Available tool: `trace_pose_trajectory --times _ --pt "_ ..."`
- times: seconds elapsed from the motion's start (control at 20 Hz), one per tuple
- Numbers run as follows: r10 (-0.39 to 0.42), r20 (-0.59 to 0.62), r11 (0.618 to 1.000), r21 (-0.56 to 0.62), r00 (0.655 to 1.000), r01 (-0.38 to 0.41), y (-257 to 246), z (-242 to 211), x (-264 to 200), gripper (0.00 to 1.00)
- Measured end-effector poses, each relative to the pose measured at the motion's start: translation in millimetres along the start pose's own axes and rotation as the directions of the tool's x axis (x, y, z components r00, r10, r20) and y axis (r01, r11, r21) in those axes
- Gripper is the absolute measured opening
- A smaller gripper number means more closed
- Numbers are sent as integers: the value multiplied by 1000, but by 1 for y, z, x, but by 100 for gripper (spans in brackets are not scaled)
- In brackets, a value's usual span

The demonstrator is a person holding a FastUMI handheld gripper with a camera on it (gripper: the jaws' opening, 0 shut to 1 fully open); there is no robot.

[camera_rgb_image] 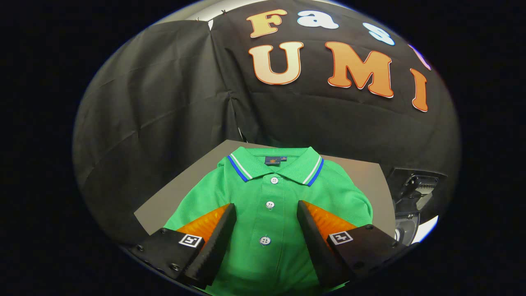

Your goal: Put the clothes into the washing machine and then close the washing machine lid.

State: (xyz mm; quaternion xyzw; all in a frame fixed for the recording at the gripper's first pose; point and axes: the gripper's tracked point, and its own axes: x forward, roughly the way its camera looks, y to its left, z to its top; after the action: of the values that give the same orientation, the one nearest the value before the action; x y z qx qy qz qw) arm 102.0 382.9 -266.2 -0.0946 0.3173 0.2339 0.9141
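Observation:
A green polo shirt (269, 193) with a blue-and-white striped collar and white buttons lies folded flat on a grey table (164, 201). My gripper (266, 207) hangs just above the shirt's chest, open wide. Its two fingers straddle the button placket, one on each side, with the fabric beneath and between them. Whether the fingertips touch the cloth I cannot tell. To the right of the table, part of the washing machine (411, 205) appears as a dark housing with a curved bright rim.
Black cloth walls close in behind the table and to its left. The table's far edge runs just beyond the shirt's collar. Bare grey tabletop lies to the left and right of the shirt.

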Motion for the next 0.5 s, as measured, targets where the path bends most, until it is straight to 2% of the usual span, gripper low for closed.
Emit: trace_pose_trajectory --times 0.15,0.2,0.5 --pt "6 7 1000 1 1000 -6 -3 -1 1 86" --pt "12 9 1000 3 1000 -12 -4 -1 0 86" --pt "66 21 998 19 998 -67 -6 0 0 36"
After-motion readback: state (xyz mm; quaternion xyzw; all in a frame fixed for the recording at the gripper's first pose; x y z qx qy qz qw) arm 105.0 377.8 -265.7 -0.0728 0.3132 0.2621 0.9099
